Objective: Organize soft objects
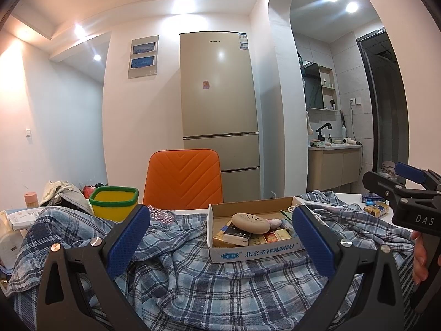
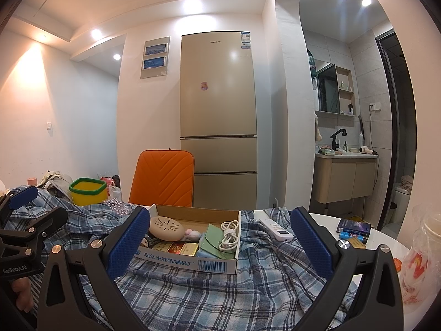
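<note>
A blue plaid shirt lies crumpled over the table and shows in the right wrist view too. A shallow cardboard box of small items sits on it, also in the right wrist view. My left gripper is open and empty, hovering over the shirt before the box. My right gripper is open and empty, also over the shirt. Each gripper shows at the edge of the other's view, the right one and the left one.
A yellow bin with a green rim stands at the back left beside a pile of clothes. A white remote lies on the shirt. Small packs and a plastic bag are at the right. An orange chair stands behind the table.
</note>
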Demonstrator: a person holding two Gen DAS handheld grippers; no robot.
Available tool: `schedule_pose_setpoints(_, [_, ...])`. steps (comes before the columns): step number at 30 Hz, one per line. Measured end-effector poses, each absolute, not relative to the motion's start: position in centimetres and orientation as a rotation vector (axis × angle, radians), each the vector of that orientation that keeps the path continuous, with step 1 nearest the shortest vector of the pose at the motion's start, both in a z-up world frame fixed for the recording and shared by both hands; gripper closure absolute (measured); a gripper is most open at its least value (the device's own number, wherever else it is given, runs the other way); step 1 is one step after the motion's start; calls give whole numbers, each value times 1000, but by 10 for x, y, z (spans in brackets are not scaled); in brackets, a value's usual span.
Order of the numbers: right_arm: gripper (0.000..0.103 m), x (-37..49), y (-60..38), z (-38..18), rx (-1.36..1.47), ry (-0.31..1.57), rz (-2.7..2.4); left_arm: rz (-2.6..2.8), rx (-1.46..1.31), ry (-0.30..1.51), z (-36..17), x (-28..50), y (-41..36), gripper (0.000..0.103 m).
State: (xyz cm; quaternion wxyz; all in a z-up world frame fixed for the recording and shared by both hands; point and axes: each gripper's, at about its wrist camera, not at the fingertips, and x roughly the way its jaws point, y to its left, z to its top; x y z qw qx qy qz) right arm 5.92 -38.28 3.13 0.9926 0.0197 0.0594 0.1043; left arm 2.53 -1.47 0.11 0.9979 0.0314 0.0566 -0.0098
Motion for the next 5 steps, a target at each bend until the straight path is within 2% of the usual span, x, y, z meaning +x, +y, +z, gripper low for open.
schedule_pose_setpoints(5, [0,59,-383,31,40,119,209,-19,64,114,1,25,-15,0])
